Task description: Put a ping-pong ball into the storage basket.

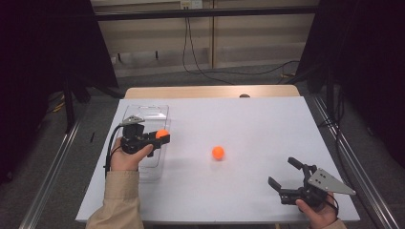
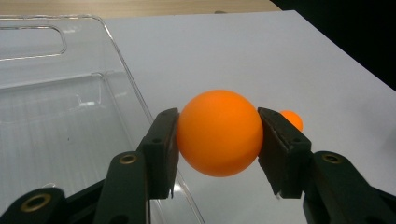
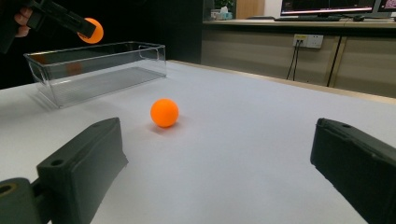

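The left gripper (image 1: 161, 137) holds an orange ball (image 2: 219, 133) clamped between its fingers (image 2: 161, 149), raised over the right edge of the clear plastic bin (image 1: 143, 114) at the counter's (image 1: 258, 124) left, apparently ready to drop it in. The right gripper (image 1: 285, 172) waits near right, fingers apart, facing a second orange ball (image 1: 218, 152) mid-counter.

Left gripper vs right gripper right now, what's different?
The left gripper is shut on an orange ball; the right gripper stands open with nothing between its jaws. The left gripper hangs above the clear tray's edge; the right gripper sits low over the table. Both are black and hand-held.
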Demonstrator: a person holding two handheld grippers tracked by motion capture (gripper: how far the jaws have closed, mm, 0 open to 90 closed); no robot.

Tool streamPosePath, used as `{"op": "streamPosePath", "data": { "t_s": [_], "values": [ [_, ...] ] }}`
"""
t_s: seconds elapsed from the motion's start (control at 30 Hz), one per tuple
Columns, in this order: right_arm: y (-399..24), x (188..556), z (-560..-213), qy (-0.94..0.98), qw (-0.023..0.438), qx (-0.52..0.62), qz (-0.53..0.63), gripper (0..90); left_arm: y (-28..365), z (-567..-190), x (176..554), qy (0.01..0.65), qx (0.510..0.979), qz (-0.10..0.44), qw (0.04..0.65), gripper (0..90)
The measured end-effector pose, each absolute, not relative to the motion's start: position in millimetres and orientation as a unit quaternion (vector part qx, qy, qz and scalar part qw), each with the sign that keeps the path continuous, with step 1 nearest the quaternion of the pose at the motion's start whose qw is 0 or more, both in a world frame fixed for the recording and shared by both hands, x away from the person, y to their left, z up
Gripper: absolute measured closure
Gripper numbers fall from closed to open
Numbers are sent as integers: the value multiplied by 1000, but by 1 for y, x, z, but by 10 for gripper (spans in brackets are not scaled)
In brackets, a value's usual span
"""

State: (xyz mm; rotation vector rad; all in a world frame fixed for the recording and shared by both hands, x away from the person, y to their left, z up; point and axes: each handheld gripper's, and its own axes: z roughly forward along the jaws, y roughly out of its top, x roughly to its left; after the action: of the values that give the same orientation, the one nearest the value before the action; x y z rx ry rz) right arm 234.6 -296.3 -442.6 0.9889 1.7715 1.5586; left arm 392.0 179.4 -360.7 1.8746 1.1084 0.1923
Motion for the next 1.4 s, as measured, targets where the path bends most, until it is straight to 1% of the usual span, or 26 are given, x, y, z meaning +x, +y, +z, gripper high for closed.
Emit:
{"op": "streamPosePath", "data": {
  "t_s": [1.4],
  "values": [
    [-296,235,-443,664,287,370,583,22,198,-364,396,472,749,105,452,509]
  ]
}}
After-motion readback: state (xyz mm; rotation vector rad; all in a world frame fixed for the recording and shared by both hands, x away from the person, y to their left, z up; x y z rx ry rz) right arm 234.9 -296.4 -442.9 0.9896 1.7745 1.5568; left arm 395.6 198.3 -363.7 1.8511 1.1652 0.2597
